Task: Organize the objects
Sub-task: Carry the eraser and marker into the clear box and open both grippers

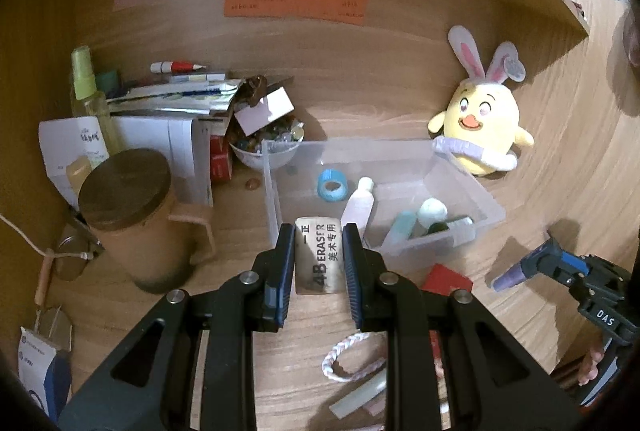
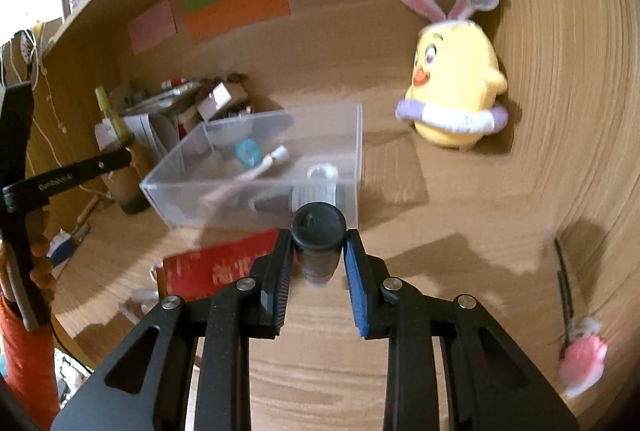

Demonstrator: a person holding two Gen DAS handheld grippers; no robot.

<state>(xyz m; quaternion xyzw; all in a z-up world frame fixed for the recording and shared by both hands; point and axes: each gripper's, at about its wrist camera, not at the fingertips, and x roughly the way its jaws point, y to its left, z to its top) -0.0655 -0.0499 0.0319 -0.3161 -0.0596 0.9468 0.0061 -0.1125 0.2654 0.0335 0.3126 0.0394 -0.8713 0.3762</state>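
Note:
My left gripper is shut on a worn 4B eraser, held just in front of the near left corner of a clear plastic bin. In the bin lie a blue tape roll, a small pale bottle and a few other small items. My right gripper is shut on a small black-capped tube, raised above the desk by the bin's near right corner. In the left wrist view that tube's lavender end sticks out of the right gripper.
A yellow chick plush sits in the back right corner. A brown lidded mug, papers and a bead bowl crowd the left. A red packet, a braided bracelet and a pink hair clip lie on the desk.

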